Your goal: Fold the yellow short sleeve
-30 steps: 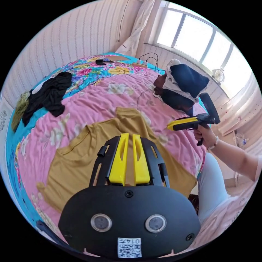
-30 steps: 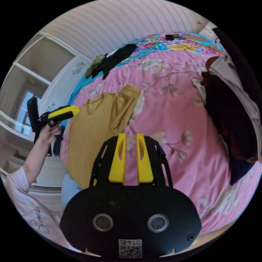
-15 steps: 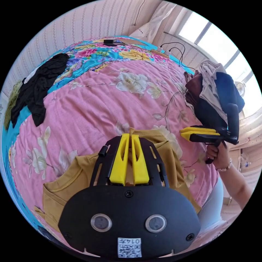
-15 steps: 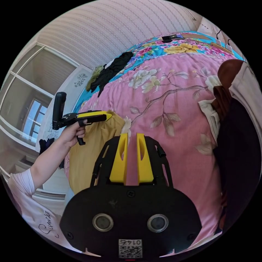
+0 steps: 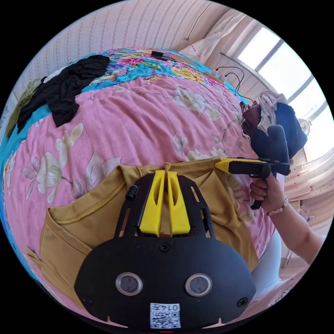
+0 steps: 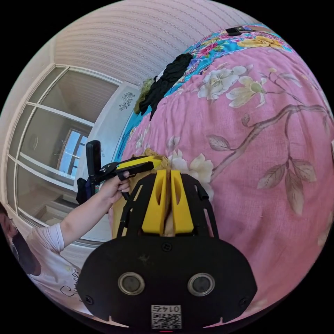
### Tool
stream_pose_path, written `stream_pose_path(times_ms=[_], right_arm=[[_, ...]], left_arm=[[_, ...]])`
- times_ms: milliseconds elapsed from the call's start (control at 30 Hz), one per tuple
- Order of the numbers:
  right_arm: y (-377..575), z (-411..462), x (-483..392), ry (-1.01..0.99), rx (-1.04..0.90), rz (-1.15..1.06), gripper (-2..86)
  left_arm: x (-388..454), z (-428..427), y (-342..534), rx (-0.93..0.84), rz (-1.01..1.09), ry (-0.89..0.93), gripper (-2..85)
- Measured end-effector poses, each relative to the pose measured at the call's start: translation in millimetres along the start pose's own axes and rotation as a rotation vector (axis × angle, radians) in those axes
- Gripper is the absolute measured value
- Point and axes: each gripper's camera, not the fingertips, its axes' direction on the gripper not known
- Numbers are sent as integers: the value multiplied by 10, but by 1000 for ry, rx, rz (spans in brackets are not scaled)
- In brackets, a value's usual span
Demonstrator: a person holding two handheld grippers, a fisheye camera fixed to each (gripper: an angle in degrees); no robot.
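Pink floral bed (image 5: 132, 118) carries one yellow short sleeve (image 5: 87, 215) at lower centre. Left gripper (image 5: 166, 174) pinches its far hem; right gripper (image 6: 167, 174), jaws nearly together, seems clamped on the same edge. Folding looks barely begun. Two clothes heaps lie apart.

Bright daylight from the overexposed window (image 5: 288, 69); sharp focus, with strong fisheye bending at the edges.

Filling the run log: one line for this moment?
left gripper: shut on yellow shirt | right gripper: shut on yellow shirt | pink bedspread | fold not yet made
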Motion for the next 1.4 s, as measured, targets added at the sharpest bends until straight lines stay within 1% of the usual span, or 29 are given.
stream_pose_path(times_ms=[133, 200, 233, 300, 400, 567, 633, 667, 733, 833, 933, 1000, 1033, 1100, 1133, 1167, 1200, 1233, 1300, 1333, 1400], right_arm=[[411, -508, -284, 48, 159, -68, 12], [768, -811, -367, 95, 249, -69, 10], [850, -872, -365, 111, 263, -60, 10], [1132, -1076, -303, 181, 325, 9, 9], [1347, -1252, -176, 184, 394, 126, 9], [1593, -1303, -102, 161, 482, 309, 8], [1653, -1247, -104, 182, 493, 362, 8], [1674, -1200, -100, 206, 484, 398, 8], [1708, -1156, -115, 193, 500, 427, 8], [1708, -1147, -219, 192, 515, 436, 8], [1702, -1197, -380, 229, 530, 425, 9], [1695, -1256, -545, 272, 519, 396, 9], [1692, -1268, -593, 279, 515, 384, 8], [1638, -1270, -818, 297, 465, 319, 8], [1607, -1249, -881, 301, 440, 295, 7], [1518, -1177, -1004, 315, 372, 257, 6], [1397, -1065, -1141, 332, 303, 209, 5], [1323, -993, -1216, 339, 266, 181, 4], [942, -599, -1562, 336, 112, 58, 1], [832, -480, -1667, 325, 78, 23, 1], [387, 67, -2169, 281, -45, -133, 1]], left_arm=[[362, -212, -188, 62, 113, 98, -10], [788, -240, -352, 73, 232, 137, -10], [910, -231, -390, 75, 265, 135, -10], [1383, -123, -523, 55, 384, 129, -9], [1808, 70, -654, 20, 455, 138, -9], [2096, 346, -788, -42, 473, 196, -2], [2134, 467, -793, -93, 472, 171, 10], [2133, 572, -793, -156, 461, 135, 30], [2076, 535, -795, -160, 441, 141, 46], [1873, 75, -869, -89, 401, 165, 76], [1520, -753, -815, 15, 414, 142, 84], [1067, -1595, -454, 135, 395, 120, 82], [928, -1804, -312, 163, 381, 115, 81], [282, -2542, 404, 239, 279, 56, 76], [99, -2707, 619, 250, 239, 23, 73], [-282, -3006, 1075, 262, 139, -55, 67], [-668, -3265, 1549, 251, 29, -123, 53], [-856, -3377, 1788, 242, -23, -147, 46], [-1543, -3727, 2680, 176, -242, -164, 1], [-1672, -3806, 2872, 167, -286, -171, -2], [-2041, -4103, 3447, 164, -416, -223, -8]])
